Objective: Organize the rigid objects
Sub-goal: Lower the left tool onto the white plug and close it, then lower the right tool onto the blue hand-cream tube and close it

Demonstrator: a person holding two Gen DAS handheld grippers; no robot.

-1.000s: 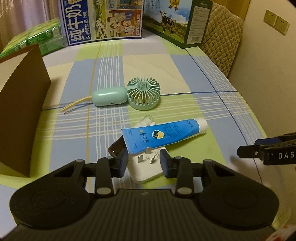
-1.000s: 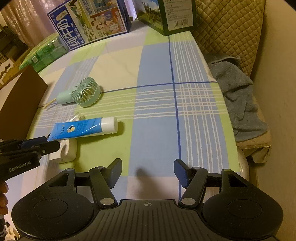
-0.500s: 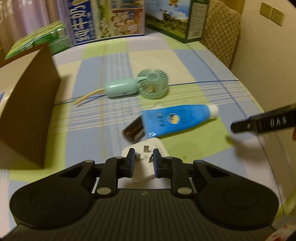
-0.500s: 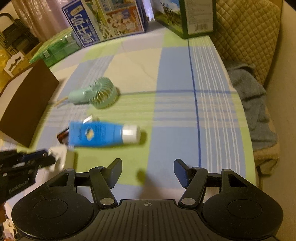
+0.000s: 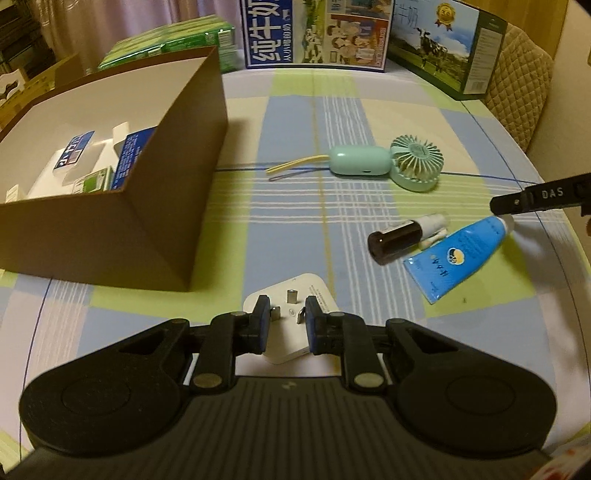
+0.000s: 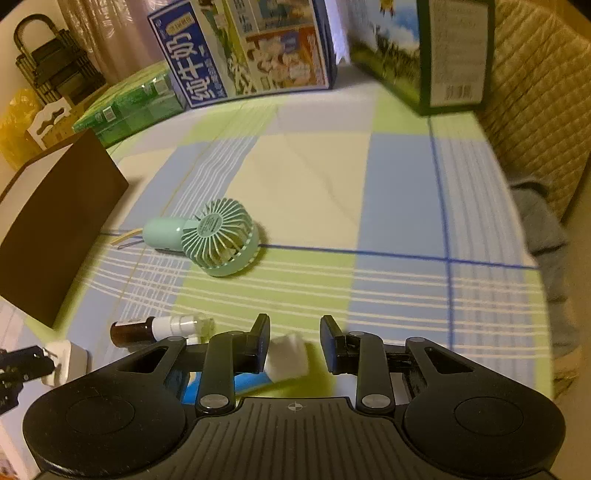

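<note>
White plastic of the plug adapter (image 5: 291, 325) is clamped by its metal prongs in the left tongs (image 5: 284, 317), near the brown box (image 5: 147, 206); slippage is likely. The right tongs (image 6: 293, 341) have just been closing around the blue tube's (image 5: 458, 254) cap (image 6: 287, 356), with contact unclear.

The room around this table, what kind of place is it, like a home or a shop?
Probably a home dining corner: a checked tablecloth, milk cartons at the back, and a quilted chair with a wall switch nearby.

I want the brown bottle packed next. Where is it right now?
In the left wrist view the brown bottle lies on its side right of centre on the tablecloth, just left of the blue tube and nearer than the green fan.
</note>
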